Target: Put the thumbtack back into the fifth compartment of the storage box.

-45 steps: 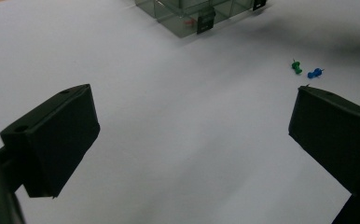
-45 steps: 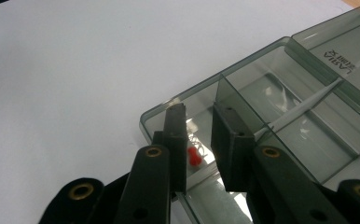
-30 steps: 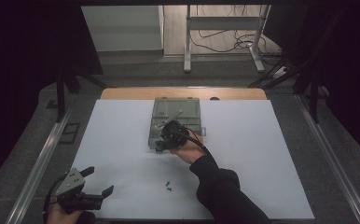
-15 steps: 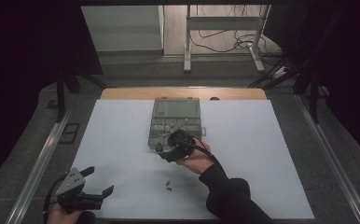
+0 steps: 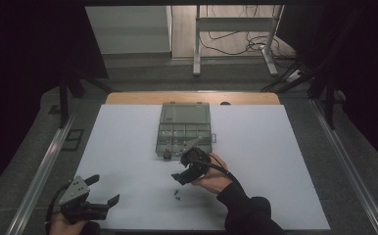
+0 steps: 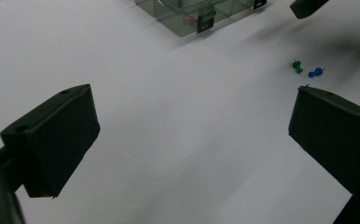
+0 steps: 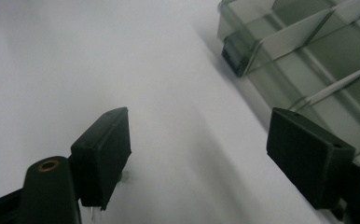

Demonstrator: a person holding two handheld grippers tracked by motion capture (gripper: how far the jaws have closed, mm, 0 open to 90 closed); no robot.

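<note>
Just near of the compartment box [image 5: 184, 129], two small pushpins lie loose on the white surface [image 5: 275, 161]: a green pushpin [image 6: 298, 66] and a blue pushpin [image 6: 315, 72], side by side and close together, apart from the box. From above they show as a tiny coloured speck [image 5: 177, 195] just near of the right hand-held gripper [image 5: 186, 172]. That hand-held gripper hangs low between the pins and the box's near edge; its jaws have just been opening and now stand released, with bare white surface between them and nothing gripped. Its own camera shows the box's clear dividers [image 7: 304, 42] at far right and a dark latch [image 7: 236, 53] on the box's wall. The box sits in the middle of the surface, lid laid back toward the far side, and something small and reddish [image 6: 187, 19] lies in one near compartment. Far over at the near left corner, the left hand-held gripper [image 5: 104, 191] rests in the person's hand, its jaws spread wide and empty, well apart from the pins.
</note>
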